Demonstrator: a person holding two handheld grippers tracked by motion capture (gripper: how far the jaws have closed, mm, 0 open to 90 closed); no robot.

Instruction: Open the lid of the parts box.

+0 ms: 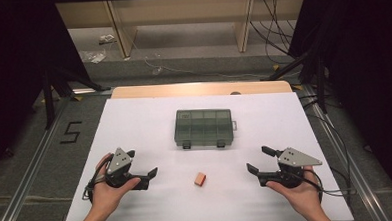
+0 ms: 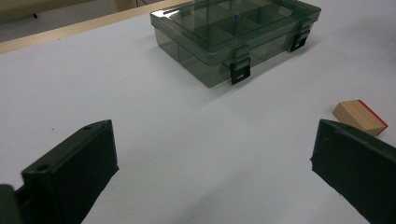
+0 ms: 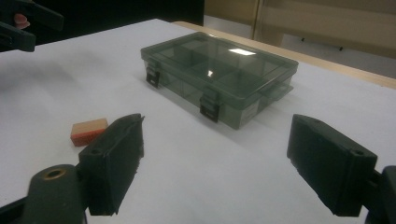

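You have both grippers resting low over the white table (image 1: 134, 123) with their jaws spread wide and nothing between them: the left gripper (image 1: 142, 165) sits at the near left, the right gripper (image 1: 258, 160) at the near right, and they point inward toward each other; between them, a little nearer the front edge than the jaws, lies the small wooden block (image 1: 200, 179), pale tan with a red face along one end, lying flat and apart from everything else; in the left gripper view it lies just beyond the right-hand jaw (image 2: 360, 116), and in the right gripper view just beyond the left-hand jaw (image 3: 88, 131). Farther back, in the middle of the table, stands the smoky clear compartment box (image 1: 205, 127), lid down and both front latches looking shut. Expect the block to be light, stiff and not fragile, so a firm pinch should not hurt it; its faces look smooth, so it may skate on the sheet if one pad meets it first; take it across the two long flat sides, square on, with the pads centred, not corner to corner. The box looks like thin hard plastic, light but wide and slick; it will probably slide when pushed, so you would do well to steady its body with one gripper while the other works a latch (image 2: 240, 70) at the front wall.
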